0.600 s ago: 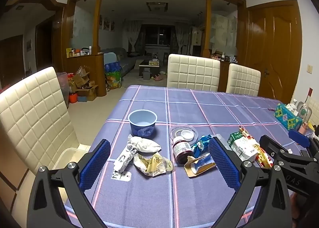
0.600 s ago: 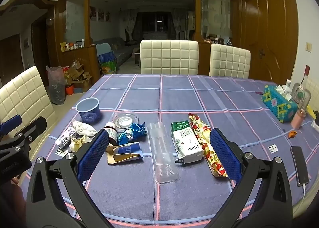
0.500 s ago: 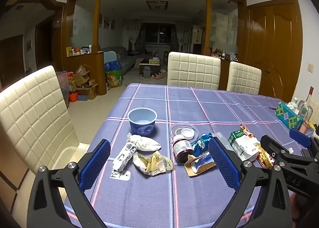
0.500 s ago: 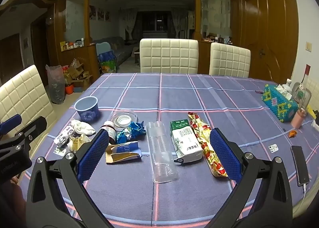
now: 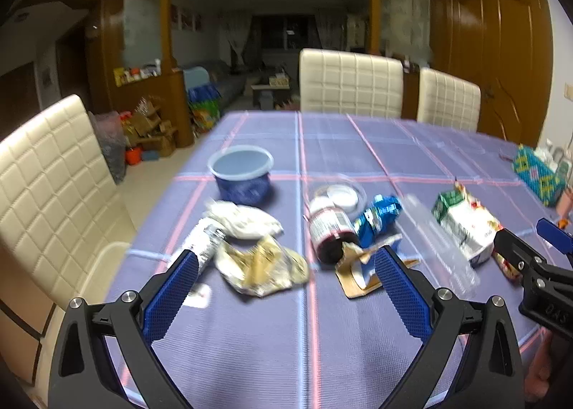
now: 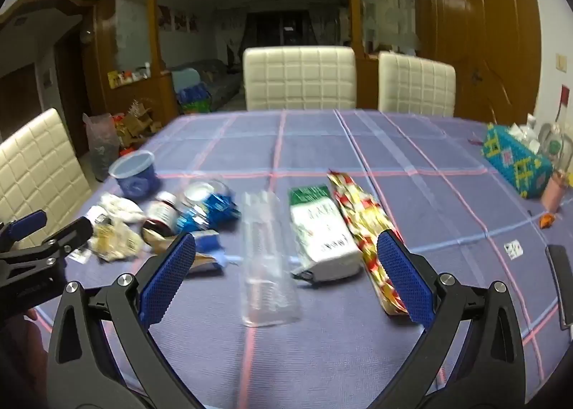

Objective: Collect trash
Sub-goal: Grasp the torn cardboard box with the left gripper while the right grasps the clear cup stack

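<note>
Trash lies on the purple checked tablecloth (image 5: 358, 147). In the left wrist view: a blue cup (image 5: 240, 173), white crumpled paper (image 5: 247, 221), a yellowish wrapper (image 5: 261, 266), a dark jar (image 5: 329, 230), a blue foil wrapper (image 5: 379, 215) and a brown torn packet (image 5: 361, 273). My left gripper (image 5: 286, 262) is open and empty just before the wrapper. In the right wrist view: a clear plastic tube (image 6: 266, 258), a green-white carton (image 6: 322, 237) and a red-gold wrapper (image 6: 365, 226). My right gripper (image 6: 286, 251) is open and empty, straddling tube and carton.
Cream chairs stand at the far side (image 6: 299, 78) and at the left (image 5: 46, 187). A teal tissue box (image 6: 515, 158) and a pink cup (image 6: 553, 190) sit at the right edge. A dark phone (image 6: 562, 283) lies near the right front.
Both grippers have moved forward and lower toward the trash, so the objects look larger. Both stay open. Nothing on the table has moved.
</note>
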### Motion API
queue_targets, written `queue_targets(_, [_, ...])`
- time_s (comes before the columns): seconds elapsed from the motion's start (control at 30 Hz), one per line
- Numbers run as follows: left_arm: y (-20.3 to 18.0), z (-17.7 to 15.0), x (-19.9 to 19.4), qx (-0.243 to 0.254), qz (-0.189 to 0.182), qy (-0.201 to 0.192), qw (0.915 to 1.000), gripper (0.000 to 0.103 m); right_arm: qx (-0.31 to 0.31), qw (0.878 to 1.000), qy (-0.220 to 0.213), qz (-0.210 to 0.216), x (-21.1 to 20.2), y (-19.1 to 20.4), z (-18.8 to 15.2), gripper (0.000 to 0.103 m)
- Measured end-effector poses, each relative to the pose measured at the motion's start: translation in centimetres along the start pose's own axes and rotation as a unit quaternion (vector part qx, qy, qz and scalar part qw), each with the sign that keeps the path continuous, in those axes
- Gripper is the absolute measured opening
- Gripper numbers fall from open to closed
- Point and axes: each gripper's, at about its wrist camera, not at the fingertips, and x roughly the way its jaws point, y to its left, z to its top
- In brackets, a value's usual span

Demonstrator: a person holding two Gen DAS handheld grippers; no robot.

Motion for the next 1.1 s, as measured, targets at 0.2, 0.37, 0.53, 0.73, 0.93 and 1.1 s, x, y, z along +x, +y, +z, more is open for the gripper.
queue_targets(0.2, [-2.8,-0.9,2.2,0.029,-0.031,0.043,0.9982,0.096,0.022,0.999,0.039,-0.019,2.2,-2.9,-0.7,0.1])
queue_targets(0.37, [-5.2,-0.7,4.6,0.055,-0.045,0.07,0.995,0.096,0.032,0.998,0.049,-0.028,2.7,-4.8,-1.0,0.1])
queue_targets(0.53, [-7.1,-0.7,6.4,0.066,-0.04,0.088,0.9931,0.096,0.018,0.998,0.065,0.002,2.8,-4.9,-1.7,0.1])
queue_targets(0.73, [-7.4,0.2,9.3,0.057,-0.036,0.135,0.9886,0.096,-0.001,0.994,0.092,0.052,3.6,-3.2,-2.2,0.1])
queue_targets(0.93, [-7.6,0.1,10.8,0.061,-0.031,0.164,0.984,0.095,-0.038,0.993,0.1,0.05,4.7,-0.8,-2.3,0.099])
queue_targets(1.1, [-6.6,0.1,10.2,0.07,-0.031,0.149,0.9858,0.063,-0.037,0.987,0.13,0.088,6.2,0.3,-2.1,0.088])
